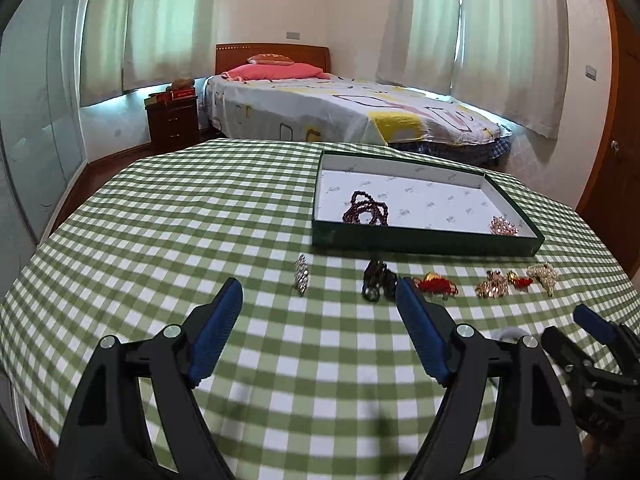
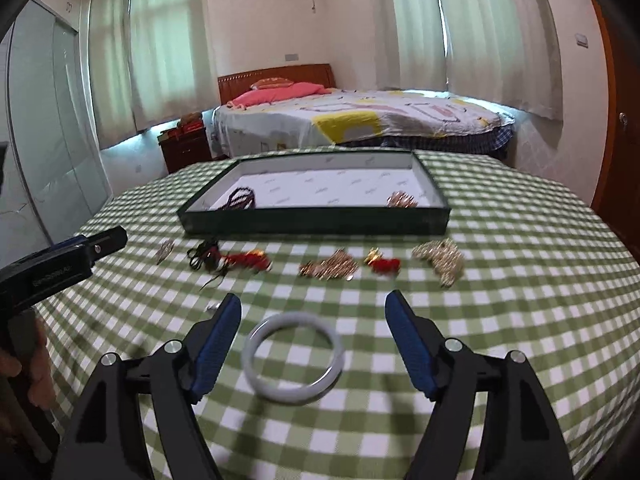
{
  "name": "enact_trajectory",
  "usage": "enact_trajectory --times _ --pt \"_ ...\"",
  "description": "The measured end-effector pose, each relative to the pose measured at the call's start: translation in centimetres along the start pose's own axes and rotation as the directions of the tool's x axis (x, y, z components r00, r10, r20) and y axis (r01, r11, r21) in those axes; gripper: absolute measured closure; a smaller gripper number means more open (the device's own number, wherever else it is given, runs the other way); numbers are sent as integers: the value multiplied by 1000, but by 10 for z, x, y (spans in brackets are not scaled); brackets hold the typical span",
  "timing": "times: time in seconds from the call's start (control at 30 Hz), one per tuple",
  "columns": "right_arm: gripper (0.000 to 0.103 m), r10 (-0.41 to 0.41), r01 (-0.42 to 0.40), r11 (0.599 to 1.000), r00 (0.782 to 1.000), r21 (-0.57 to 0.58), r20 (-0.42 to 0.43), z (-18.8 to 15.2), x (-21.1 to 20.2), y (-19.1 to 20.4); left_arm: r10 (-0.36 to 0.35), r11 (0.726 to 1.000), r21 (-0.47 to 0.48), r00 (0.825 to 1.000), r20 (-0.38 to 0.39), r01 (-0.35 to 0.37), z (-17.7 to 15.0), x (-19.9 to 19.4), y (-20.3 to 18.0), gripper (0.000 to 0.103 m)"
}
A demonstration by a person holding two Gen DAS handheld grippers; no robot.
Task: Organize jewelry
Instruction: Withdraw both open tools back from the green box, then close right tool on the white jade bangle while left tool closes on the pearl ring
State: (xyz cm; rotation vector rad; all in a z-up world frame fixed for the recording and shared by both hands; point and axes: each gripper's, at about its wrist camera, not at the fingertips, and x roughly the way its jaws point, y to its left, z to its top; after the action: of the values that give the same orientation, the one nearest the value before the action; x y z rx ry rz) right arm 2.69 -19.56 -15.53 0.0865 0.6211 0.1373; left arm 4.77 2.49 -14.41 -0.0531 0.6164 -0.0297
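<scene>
The pale bangle (image 2: pixel 296 356) lay flat on the checked tablecloth (image 2: pixel 500 320), between the spread jaws of the right gripper (image 2: pixel 313 312) but untouched by either pad. The left gripper (image 1: pixel 318 300) likewise stood open and empty, short of the silver clip (image 1: pixel 301 279). Other pieces lay in a row before the green tray (image 2: pixel 320 222), which held dark beads (image 2: pixel 241 198) and a gold piece (image 2: pixel 402 199). Recommended: centre the jaws across the bangle's rim, close squarely, since a smooth ring would likely slip.
</scene>
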Motion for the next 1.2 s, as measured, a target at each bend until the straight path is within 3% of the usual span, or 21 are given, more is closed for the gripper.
enact_trajectory --times 0.63,0.73,0.83,1.2 --pt "25 -38 29 998 987 -58 -154 -21 39 19 -2 1000 7 999 -33 3 -17 -3 0 24" --pt "34 -32 24 998 988 -55 -150 -21 37 18 -10 1000 6 999 -42 10 -18 -2 -1 23" --pt "34 -20 12 999 988 -52 -154 -21 35 17 -22 1000 2 999 -49 22 -20 0 -4 19" --pt "34 -20 18 1000 991 -17 -132 -16 25 -1 -87 995 46 992 -86 91 -28 7 -36 19"
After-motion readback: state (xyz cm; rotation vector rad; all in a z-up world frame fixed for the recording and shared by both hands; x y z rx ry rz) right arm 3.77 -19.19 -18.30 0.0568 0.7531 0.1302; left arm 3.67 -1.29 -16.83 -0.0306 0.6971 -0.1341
